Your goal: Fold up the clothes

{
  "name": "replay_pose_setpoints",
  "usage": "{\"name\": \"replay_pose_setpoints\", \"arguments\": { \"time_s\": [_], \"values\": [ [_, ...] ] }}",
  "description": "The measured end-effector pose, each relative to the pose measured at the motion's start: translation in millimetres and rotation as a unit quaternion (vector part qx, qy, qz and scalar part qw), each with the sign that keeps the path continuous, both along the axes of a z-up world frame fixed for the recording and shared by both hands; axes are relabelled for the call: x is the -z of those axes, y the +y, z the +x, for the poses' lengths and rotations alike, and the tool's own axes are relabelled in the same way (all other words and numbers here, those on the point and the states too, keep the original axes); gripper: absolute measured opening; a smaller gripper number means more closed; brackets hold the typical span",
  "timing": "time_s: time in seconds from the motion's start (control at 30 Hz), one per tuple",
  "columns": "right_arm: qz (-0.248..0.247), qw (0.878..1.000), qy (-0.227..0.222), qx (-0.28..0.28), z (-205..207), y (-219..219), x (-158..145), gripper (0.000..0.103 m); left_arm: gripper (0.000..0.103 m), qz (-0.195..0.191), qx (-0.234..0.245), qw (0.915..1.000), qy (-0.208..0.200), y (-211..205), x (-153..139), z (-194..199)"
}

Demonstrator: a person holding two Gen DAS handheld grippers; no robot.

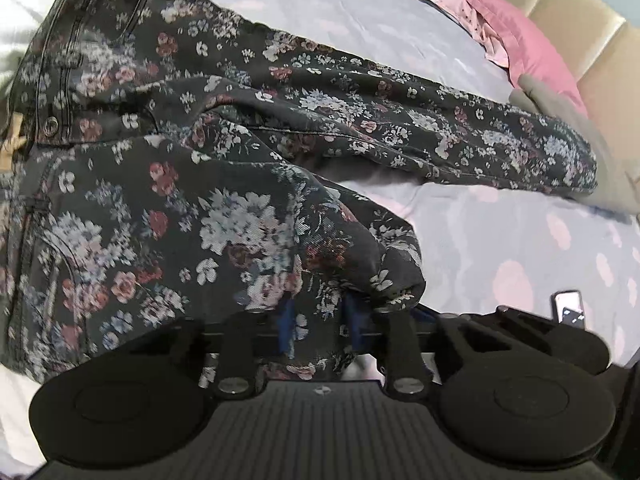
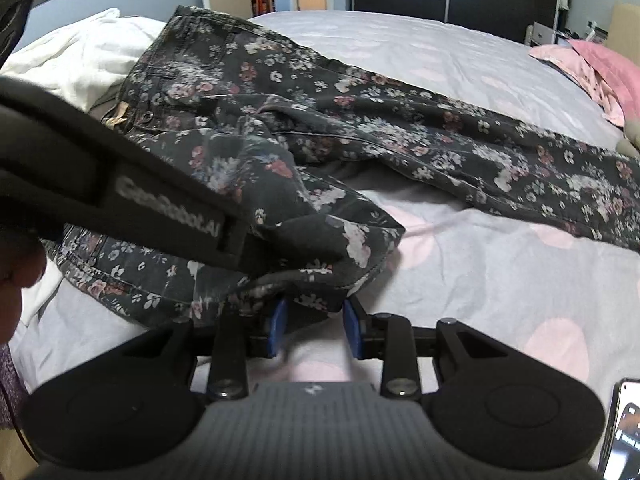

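Note:
Dark floral trousers [image 1: 248, 128] lie across the bed, waistband at the left and one leg stretched toward the right [image 2: 500, 160]. The other leg is bunched and raised off the sheet [image 2: 320, 224]. My left gripper [image 1: 320, 320] is shut on this raised leg, and cloth fills the space between its blue fingers [image 1: 286, 320] and covers their tips. In the right wrist view the left gripper's black body [image 2: 168, 208] reaches in from the left into the cloth. My right gripper [image 2: 314, 320] is open, with the edge of the raised leg hanging at its blue fingertips [image 2: 279, 320].
The bed has a pale sheet with pink spots [image 2: 500, 280]. White bedding [image 2: 80, 56] is heaped beyond the waistband. Pink clothes [image 1: 496, 28] and a grey item [image 1: 560, 100] lie at the far right. A phone [image 2: 624, 432] rests at the near right.

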State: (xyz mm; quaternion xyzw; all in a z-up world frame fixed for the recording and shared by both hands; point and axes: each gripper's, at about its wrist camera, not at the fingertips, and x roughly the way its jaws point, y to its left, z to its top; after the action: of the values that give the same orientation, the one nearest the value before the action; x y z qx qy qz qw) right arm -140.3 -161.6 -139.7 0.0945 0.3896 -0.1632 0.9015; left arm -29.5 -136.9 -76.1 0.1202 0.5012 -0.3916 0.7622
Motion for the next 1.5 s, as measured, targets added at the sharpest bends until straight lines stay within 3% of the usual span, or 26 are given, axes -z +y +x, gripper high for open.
{"name": "replay_pose_setpoints", "arguments": {
  "time_s": [0.07, 0.43, 0.6, 0.77, 1.03, 1.13, 1.23, 1.33, 1.4, 1.47, 1.5],
  "values": [
    [-0.001, 1.000, -0.002, -0.009, 2, 4, -1, 0.035, 0.003, -0.001, -0.006, 0.9999, -0.009, 4, -2, 2],
    [-0.033, 0.998, 0.008, -0.061, 10, 22, -2, 0.040, 0.001, 0.066, -0.050, 0.9928, -0.087, 40, -22, 38],
    [-0.078, 0.992, 0.007, -0.103, 17, 29, -9, 0.042, 0.001, 0.101, -0.053, 0.9860, -0.122, 58, -32, 61],
    [-0.157, 0.981, 0.033, -0.105, 32, 24, -6, 0.042, 0.001, 0.125, -0.064, 0.9800, -0.141, 64, -24, 75],
    [-0.095, 0.988, 0.040, -0.119, 56, 10, -4, 0.043, 0.002, 0.161, -0.080, 0.9690, -0.169, 72, -9, 98],
    [-0.051, 0.987, 0.022, -0.150, 58, 16, -14, 0.051, 0.005, 0.145, -0.092, 0.9717, -0.162, 80, -12, 99],
    [-0.067, 0.982, 0.026, -0.173, 58, 32, -15, 0.051, 0.014, 0.136, -0.097, 0.9715, -0.168, 85, -19, 94],
    [-0.074, 0.976, 0.037, -0.201, 57, 44, -9, 0.051, 0.017, 0.123, -0.093, 0.9722, -0.176, 90, -30, 84],
    [-0.076, 0.972, 0.041, -0.219, 57, 52, -7, 0.051, 0.028, 0.110, -0.080, 0.9742, -0.180, 90, -34, 76],
    [-0.075, 0.968, 0.044, -0.235, 56, 59, -5, 0.051, 0.046, 0.105, -0.066, 0.9754, -0.182, 86, -31, 72],
    [-0.079, 0.966, 0.045, -0.243, 55, 62, -4, 0.051, 0.048, 0.102, -0.059, 0.9760, -0.183, 83, -30, 70]
  ]
}}
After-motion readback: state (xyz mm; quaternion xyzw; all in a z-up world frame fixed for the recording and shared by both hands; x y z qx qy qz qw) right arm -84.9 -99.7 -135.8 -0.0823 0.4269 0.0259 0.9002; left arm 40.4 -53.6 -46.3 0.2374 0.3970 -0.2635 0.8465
